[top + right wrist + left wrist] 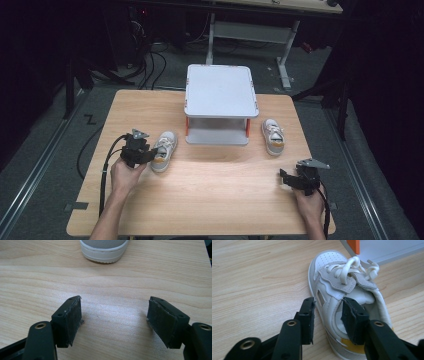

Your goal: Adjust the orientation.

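The left shoe (342,300) lies on the surface (210,185) just left of the grey two-tier stand (220,102), toe pointing away from me. My left tool (328,312) straddles its side wall near the heel, one jaw outside, the other inside the opening; I can't quite tell whether the pads press the wall yet. My right tool (115,320) hangs spread over bare wood, well short of the right shoe (273,136) beside the stand.
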The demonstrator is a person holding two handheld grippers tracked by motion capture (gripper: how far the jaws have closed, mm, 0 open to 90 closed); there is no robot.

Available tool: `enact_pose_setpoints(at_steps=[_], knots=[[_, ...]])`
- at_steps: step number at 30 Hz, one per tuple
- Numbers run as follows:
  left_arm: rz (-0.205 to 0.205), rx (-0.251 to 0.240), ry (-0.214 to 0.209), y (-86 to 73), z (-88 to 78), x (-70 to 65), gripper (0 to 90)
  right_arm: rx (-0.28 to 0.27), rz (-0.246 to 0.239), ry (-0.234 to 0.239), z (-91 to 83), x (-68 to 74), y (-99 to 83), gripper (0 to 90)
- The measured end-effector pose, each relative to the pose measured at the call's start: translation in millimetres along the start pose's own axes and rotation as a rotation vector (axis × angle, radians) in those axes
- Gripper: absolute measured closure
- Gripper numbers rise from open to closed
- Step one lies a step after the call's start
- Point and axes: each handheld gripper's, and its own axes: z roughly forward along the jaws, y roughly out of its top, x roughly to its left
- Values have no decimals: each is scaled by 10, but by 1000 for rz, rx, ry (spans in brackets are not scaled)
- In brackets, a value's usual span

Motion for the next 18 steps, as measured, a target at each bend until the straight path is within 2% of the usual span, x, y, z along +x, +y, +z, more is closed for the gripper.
enact_pose_setpoints(at_steps=[3, 8, 10, 13, 15, 18], knots=[[9, 1, -3, 2, 2, -5, 641, 0, 0, 0, 0, 0, 0, 277], [10, 10, 8, 14, 6, 8, 578, 1, 1, 0, -2, 1, -1, 277], [10, 10, 2, 13, 9, 19, 571, 1, 1, 0, -2, 2, -2, 277], [23, 5, 14, 16, 6, -13, 577, 1, 2, 0, -2, 2, -2, 278], [10, 9, -11, 17, 14, 6, 574, 1, 0, -1, -2, 1, -2, 277], [5, 20, -20, 13, 37, 30, 531, 1, 2, 0, -3, 2, -2, 277]])
